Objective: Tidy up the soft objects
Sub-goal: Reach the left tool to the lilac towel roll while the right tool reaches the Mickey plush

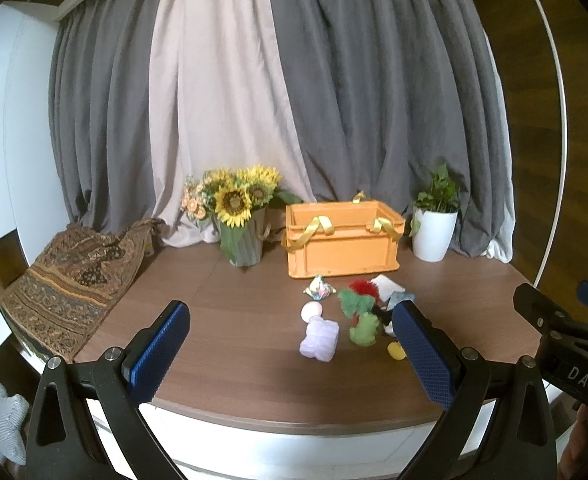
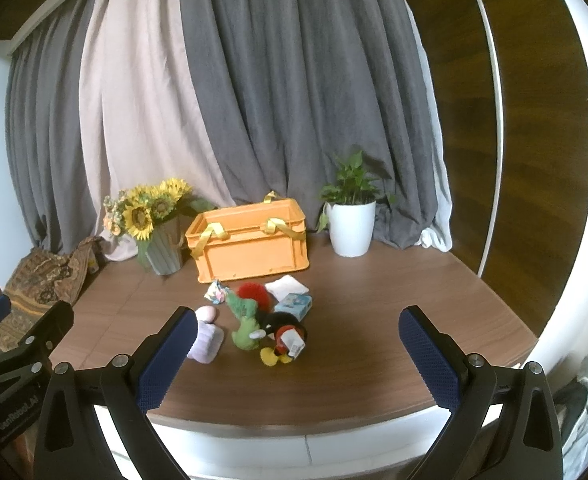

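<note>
An orange crate (image 1: 343, 246) (image 2: 250, 246) with yellow ribbon handles stands at the back of the brown table. In front of it lies a cluster of soft things: a lilac plush (image 1: 319, 338) (image 2: 208, 344), a pink ball (image 1: 312, 311) (image 2: 206, 314), a green plush (image 1: 363, 330) (image 2: 246, 330), a red fluffy toy (image 1: 363, 286) (image 2: 254, 292), a black penguin toy (image 2: 284, 338), a white cloth (image 1: 385, 284) (image 2: 288, 286), a blue packet (image 2: 295, 304) and a patterned pouch (image 1: 319, 289) (image 2: 216, 292). My left gripper (image 1: 292, 354) and right gripper (image 2: 297, 354) hover open near the front edge, holding nothing.
A vase of sunflowers (image 1: 240, 216) (image 2: 156, 224) stands left of the crate and a potted plant (image 1: 433, 224) (image 2: 349, 216) in a white pot to its right. A patterned cloth (image 1: 74, 284) drapes over the table's left edge. Curtains hang behind.
</note>
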A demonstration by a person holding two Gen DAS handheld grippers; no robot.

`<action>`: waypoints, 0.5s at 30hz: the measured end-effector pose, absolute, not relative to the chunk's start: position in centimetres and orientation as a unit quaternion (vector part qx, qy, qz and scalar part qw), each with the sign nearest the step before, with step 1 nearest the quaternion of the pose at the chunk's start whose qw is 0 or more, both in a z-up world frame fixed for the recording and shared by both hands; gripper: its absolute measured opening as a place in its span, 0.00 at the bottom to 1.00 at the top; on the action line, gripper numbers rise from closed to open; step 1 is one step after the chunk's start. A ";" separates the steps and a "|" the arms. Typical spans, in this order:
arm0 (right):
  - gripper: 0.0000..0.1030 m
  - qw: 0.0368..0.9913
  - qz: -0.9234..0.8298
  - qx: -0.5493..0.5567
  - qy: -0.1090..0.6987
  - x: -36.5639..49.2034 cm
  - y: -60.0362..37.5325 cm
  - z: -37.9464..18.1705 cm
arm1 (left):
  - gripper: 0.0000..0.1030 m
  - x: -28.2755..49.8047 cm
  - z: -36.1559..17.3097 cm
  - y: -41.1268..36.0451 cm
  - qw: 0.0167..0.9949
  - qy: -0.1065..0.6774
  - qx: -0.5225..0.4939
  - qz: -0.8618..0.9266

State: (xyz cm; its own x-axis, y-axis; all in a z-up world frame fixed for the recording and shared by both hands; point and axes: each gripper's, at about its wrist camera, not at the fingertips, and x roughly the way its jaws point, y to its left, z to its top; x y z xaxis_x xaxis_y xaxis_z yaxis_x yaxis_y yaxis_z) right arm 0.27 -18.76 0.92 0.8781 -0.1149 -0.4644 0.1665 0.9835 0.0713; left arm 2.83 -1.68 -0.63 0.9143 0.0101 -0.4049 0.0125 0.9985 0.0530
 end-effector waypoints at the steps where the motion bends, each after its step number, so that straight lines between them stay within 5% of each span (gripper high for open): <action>1: 0.99 0.967 -0.072 0.055 0.240 0.6 -18.8 0.6 | 1.00 3.0 -1.2 -1.6 0.977 0.212 0.028 -0.001; 15: 0.98 0.947 -0.063 0.072 0.307 9.1 -18.9 -6.8 | 0.97 12.8 -9.2 -1.9 0.957 0.284 0.048 -0.034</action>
State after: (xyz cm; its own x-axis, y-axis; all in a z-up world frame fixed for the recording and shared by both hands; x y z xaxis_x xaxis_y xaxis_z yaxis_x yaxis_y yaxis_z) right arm 9.05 -18.86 -6.80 0.8030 -0.0758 -0.5911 0.1638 0.9817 0.0967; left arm 12.79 -1.86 -9.20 0.8366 -0.0377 -0.5465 0.0920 0.9931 0.0723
